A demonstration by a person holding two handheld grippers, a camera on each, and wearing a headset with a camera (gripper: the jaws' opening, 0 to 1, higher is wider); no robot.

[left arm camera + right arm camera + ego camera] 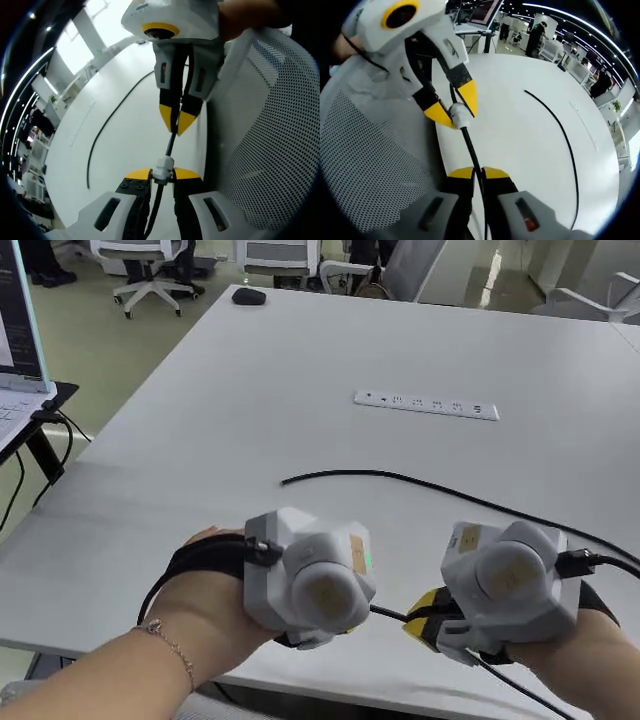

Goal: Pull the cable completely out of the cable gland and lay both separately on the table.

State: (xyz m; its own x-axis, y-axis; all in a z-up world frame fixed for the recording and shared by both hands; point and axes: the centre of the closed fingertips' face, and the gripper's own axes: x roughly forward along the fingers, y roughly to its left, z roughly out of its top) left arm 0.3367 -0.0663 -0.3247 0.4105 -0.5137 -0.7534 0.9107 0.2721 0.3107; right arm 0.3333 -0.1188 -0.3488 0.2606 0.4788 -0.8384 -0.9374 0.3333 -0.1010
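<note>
Two hand-held grippers meet over the table's (300, 360) near edge. The left gripper (161, 174) is clamped on the small white gland (163, 165). The right gripper (477, 173) pinches the thin black cable (470, 145) just beside it. The cable's slack arcs toward the table's middle. It looks light and limp, so hold it close to the gland, whose hard plastic may slip.

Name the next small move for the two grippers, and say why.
Probably draw the right gripper away from the left gripper: the left is shut on the cable gland, the right on the cable, and the cable runs through the gland.
</note>
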